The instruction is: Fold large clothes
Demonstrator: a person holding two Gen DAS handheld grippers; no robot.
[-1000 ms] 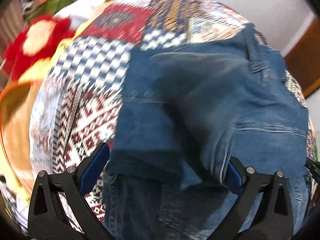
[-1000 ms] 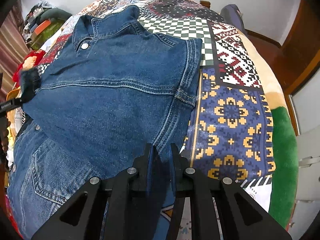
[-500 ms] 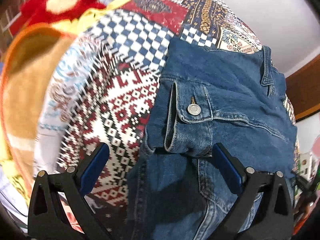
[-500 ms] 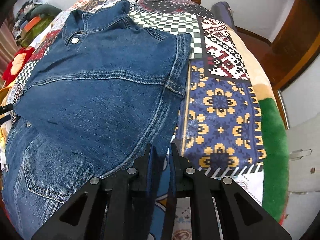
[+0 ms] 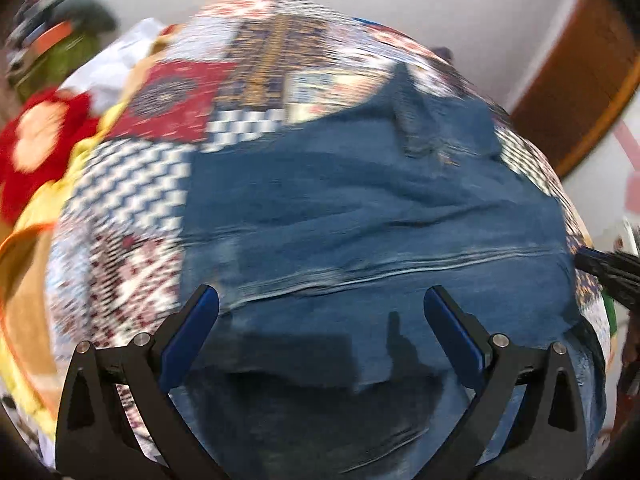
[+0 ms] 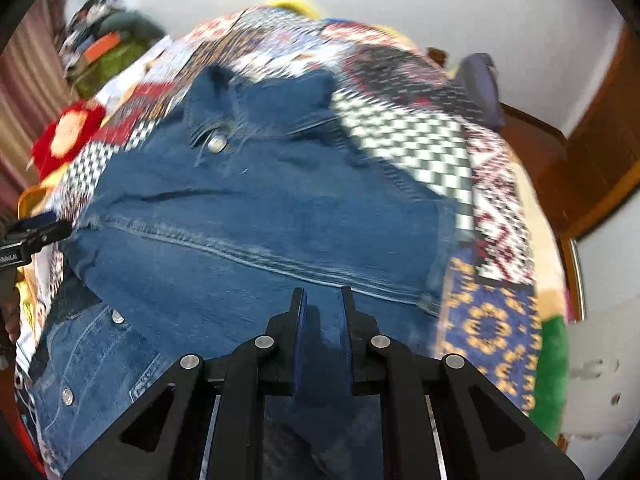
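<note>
Denim jacket (image 6: 256, 216) spread over the patchwork quilt (image 6: 492, 208), collar (image 6: 208, 92) at the far end, one chest button (image 6: 216, 143) just below the collar, a folded-over panel lying across the body, with the stitched yoke seam (image 6: 248, 256) running side to side below the collar.

Right gripper (image 6: 321, 312): fingers drawn near together with a narrow slot between them and denim filling that slot; probably clamped on a fold of the jacket at the near hem, though the actual pinch is hard to confirm through the motion blur. Left gripper (image 5: 320, 312): released, fingers spread wide, poised above the near part of the jacket, nothing between them. From the right wrist view, left gripper just beside the jacket's left edge, level with the yoke seam.

Step in hand, as judged: carry the next fold of the jacket over its body.

Procedure:
- Keep the right pinch firm; denim is heavy and likely to slip from a shallow bite.
- Bring the left gripper down onto the near hem, on the side away from the right gripper, and take both layers.
- Lift both corners evenly, keep the hem taut between the grippers, and lay toward the collar.
- Check that the edge lands parallel to the yoke seam.
- Avoid dragging; the quilt beneath may bunch.
</note>
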